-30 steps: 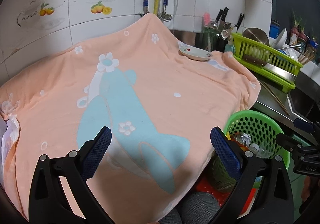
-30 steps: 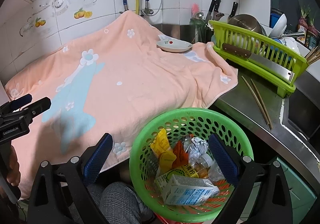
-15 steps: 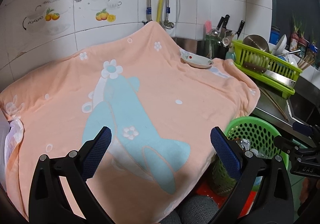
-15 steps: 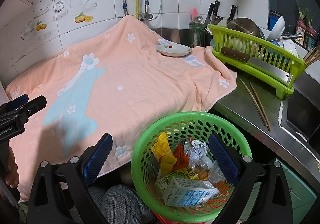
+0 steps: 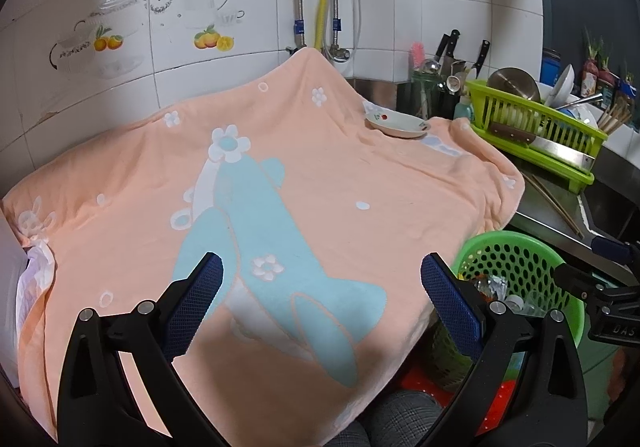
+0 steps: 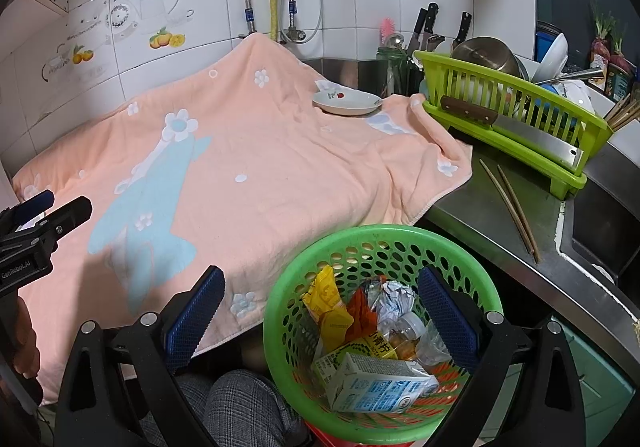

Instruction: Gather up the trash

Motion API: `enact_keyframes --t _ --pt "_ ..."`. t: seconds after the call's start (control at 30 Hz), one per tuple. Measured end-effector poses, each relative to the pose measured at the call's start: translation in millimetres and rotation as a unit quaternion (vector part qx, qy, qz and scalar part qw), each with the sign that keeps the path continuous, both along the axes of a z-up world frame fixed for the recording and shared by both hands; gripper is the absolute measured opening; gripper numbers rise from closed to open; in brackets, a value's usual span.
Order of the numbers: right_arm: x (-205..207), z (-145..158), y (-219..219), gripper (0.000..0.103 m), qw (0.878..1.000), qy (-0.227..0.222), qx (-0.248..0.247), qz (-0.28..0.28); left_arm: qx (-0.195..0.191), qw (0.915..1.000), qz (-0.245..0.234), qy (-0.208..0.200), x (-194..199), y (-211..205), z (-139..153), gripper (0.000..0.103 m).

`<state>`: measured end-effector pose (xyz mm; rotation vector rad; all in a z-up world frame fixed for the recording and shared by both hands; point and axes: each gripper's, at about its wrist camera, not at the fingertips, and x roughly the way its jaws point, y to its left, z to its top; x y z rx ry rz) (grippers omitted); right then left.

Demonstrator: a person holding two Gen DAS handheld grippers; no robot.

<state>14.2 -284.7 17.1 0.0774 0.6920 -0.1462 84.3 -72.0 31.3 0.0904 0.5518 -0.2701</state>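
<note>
while over the trash-filled green basket [image 6: 280, 311], right tongs [image 6: 320, 311] agape, seemingly empty

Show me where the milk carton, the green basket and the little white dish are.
milk carton [image 6: 376, 387]: right wrist view, on its blue printed side face.
green basket [image 6: 280, 311]: right wrist view, on the left rim.
white dish [image 6: 347, 101]: right wrist view, on the middle of its bowl, resting on the peach towel.
</note>
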Motion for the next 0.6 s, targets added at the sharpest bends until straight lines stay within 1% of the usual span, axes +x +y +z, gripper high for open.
enact_keyframes --t 0.6 --pt "2.4 -0.7 3.6 0.094 1.000 0.002 0.001 0.004 0.004 1.0000 0.002 -0.001 -0.5 1.4 -2.0 0.098"
